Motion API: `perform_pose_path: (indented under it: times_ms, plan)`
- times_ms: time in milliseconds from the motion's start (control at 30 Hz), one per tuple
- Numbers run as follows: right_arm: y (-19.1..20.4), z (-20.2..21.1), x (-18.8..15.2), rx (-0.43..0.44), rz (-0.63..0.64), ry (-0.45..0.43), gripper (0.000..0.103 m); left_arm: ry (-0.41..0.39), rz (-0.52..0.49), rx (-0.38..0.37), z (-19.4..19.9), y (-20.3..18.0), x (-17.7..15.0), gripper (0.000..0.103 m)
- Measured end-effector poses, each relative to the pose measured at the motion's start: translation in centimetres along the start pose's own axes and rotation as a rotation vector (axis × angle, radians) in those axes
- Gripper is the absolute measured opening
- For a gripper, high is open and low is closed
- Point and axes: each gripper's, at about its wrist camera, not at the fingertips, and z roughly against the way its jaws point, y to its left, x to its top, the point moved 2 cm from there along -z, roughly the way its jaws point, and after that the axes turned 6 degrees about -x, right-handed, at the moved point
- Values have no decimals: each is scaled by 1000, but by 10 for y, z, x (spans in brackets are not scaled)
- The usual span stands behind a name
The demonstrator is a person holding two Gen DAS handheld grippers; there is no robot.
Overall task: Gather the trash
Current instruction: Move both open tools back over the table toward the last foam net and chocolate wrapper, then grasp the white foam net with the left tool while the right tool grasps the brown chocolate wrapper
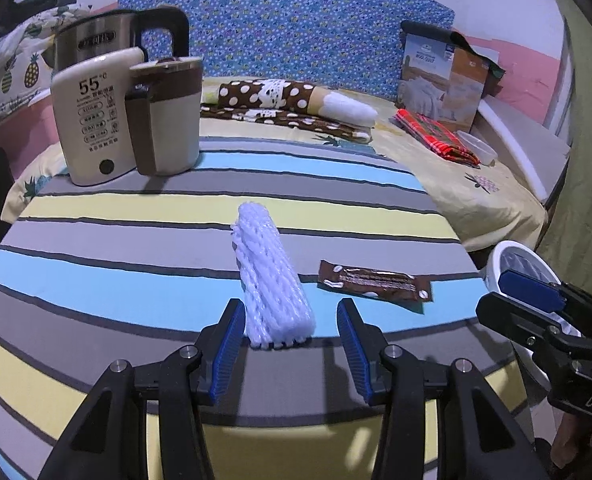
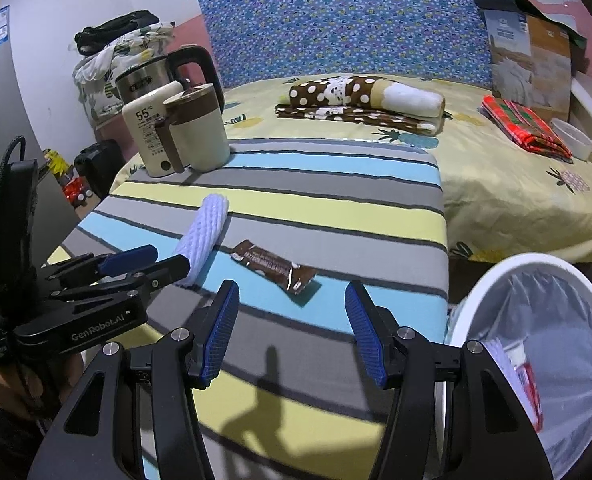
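Observation:
A white foam net sleeve (image 1: 272, 280) lies on the striped cloth surface (image 1: 136, 248). Its near end sits between the blue pads of my left gripper (image 1: 292, 312), which is open; a gap shows on the right side. To the sleeve's right lies a brown snack wrapper (image 1: 375, 284). In the right wrist view the wrapper (image 2: 274, 266) lies just ahead of my right gripper (image 2: 292, 292), open with nothing between its fingers. The left gripper (image 2: 172, 258) shows there at the sleeve (image 2: 206, 232). A white trash bin (image 2: 475, 292) with a clear liner stands off the surface's right edge.
A steel kettle (image 1: 92, 36), a cream heater box (image 1: 92, 116) and a brown-and-cream mug (image 1: 168, 116) stand at the far left. Beyond lies a bed with a dotted roll (image 1: 288, 96), red cloth (image 1: 435, 132) and a box (image 1: 443, 76). The right gripper (image 1: 491, 294) hangs near the bin (image 1: 511, 252).

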Motion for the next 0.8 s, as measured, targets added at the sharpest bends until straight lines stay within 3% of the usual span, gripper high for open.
perform_pose_path:
  times_ms: [267,333,433,700,767,800]
  plan:
    - [-3,-24,10,2,40,37,57,56,5,11,-27,4,1,46]
    - [-2,-31,11,7,50,55,57,81,7,19,-32,6,-3,27]
    - [0,-40,10,15,71,78,57,68,14,11,-26,10,-5,19]
    - [12,-52,3,59,133,152,57,60,34,-3,-5,22,-22,16]
    - [17,-50,1,70,149,157,53,61,38,-5,0,25,-26,16]
    - [19,-48,0,76,153,158,43,61,37,-6,2,25,-27,16]
